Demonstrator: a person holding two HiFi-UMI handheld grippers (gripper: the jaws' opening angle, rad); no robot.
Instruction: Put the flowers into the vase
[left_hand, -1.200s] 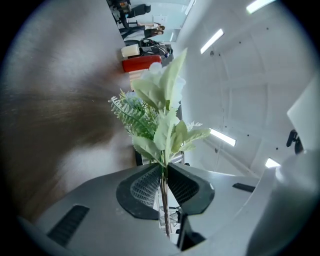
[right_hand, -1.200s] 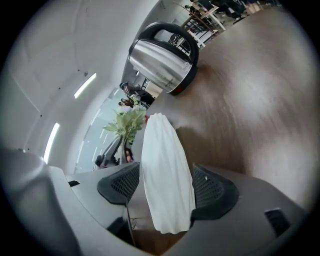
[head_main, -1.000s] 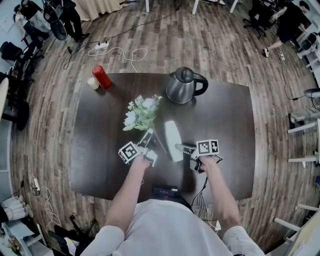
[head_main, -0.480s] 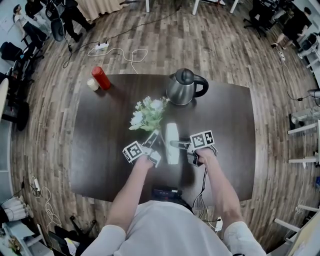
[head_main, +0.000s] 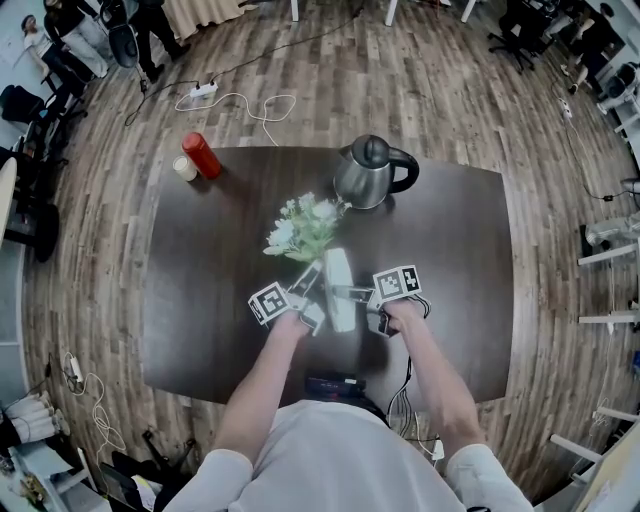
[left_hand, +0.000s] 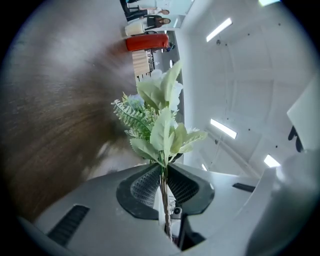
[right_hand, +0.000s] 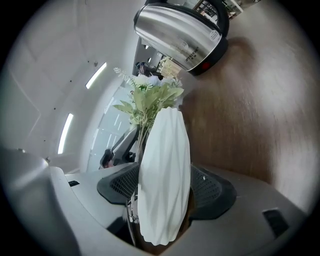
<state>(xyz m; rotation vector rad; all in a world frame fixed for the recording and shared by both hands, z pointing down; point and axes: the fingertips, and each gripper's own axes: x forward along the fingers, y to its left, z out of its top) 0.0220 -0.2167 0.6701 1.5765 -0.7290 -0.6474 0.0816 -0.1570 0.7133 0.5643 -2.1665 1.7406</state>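
A bunch of white flowers with green leaves (head_main: 305, 226) hangs over the dark table (head_main: 200, 290). My left gripper (head_main: 307, 287) is shut on its thin stems. In the left gripper view the stems run between the ribbed pads (left_hand: 145, 186) and the flowers (left_hand: 159, 117) point away. My right gripper (head_main: 352, 293) is shut on a white ribbed vase (head_main: 338, 288), held off the table. In the right gripper view the vase (right_hand: 165, 175) fills the space between the jaws. The flowers (right_hand: 149, 100) show just left of its far end.
A steel kettle (head_main: 370, 172) stands on the table behind the flowers, and looms large in the right gripper view as the kettle (right_hand: 182, 31). A red bottle (head_main: 202, 154) and a small cup (head_main: 185, 168) stand at the back left corner. Cables and a power strip (head_main: 203, 92) lie on the wooden floor.
The two grippers have drawn together. The flowers moved right towards the kettle, and the right gripper carried the vase left until it sits beside the stems.
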